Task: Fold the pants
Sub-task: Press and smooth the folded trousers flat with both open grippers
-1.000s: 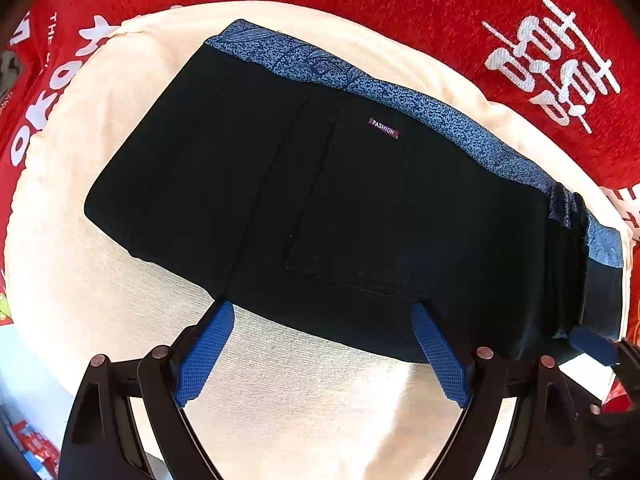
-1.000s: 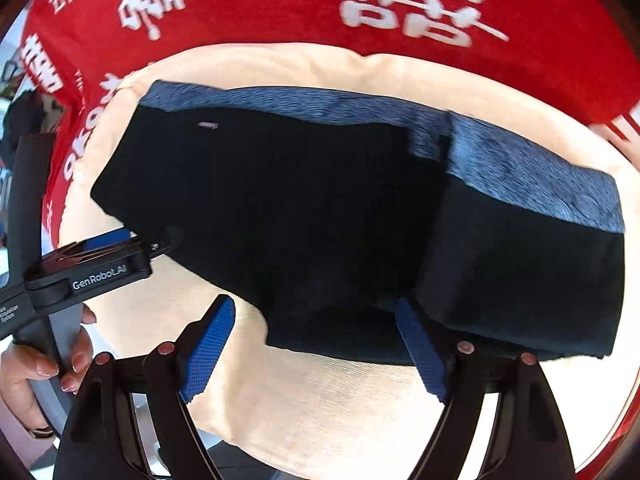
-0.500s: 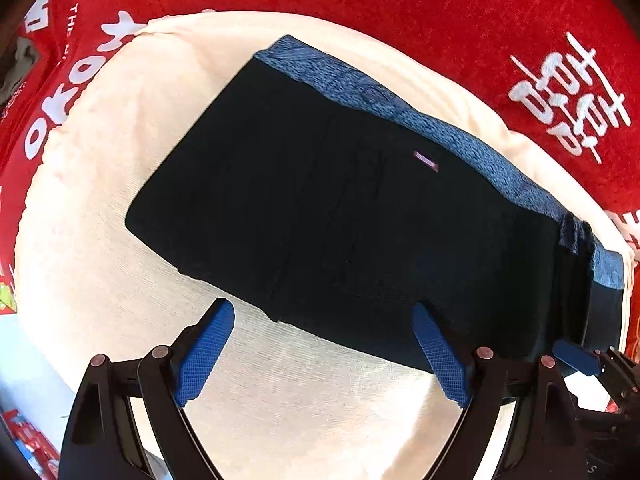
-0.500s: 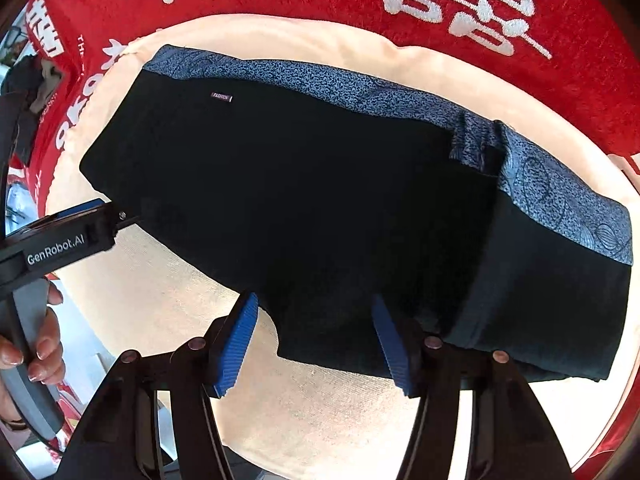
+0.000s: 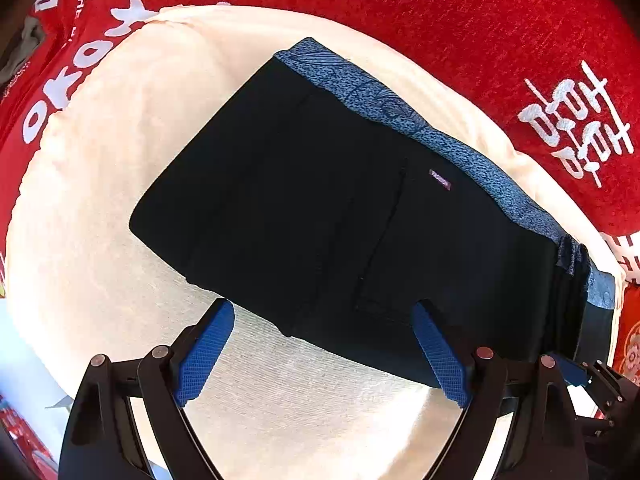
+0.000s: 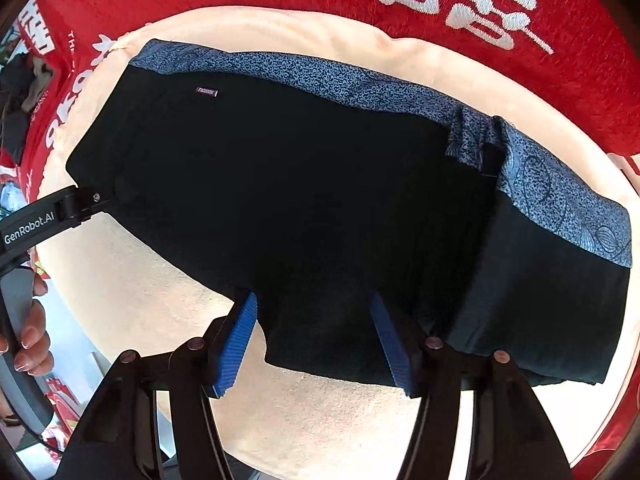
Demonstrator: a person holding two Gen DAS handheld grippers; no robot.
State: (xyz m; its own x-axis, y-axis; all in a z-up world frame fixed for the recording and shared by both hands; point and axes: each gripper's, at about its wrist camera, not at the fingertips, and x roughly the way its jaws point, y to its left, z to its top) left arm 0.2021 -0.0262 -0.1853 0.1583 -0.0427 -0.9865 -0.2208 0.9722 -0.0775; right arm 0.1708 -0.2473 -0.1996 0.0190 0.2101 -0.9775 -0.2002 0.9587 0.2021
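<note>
Your folded black pants point(image 5: 340, 216), with a blue patterned waistband point(image 5: 460, 152), lay flat on a cream textured cloth point(image 5: 100, 200) over a red plush cover point(image 5: 460, 20). Your left gripper point(image 5: 324, 348) pointed down, jaws wide, nothing between them. Your right gripper point(image 6: 316, 340) straddled the pants' near hem, its ribbed blue pads apart, not pinching it. Your hand point(image 6: 28, 344) was cut off at the frame's edge.
</note>
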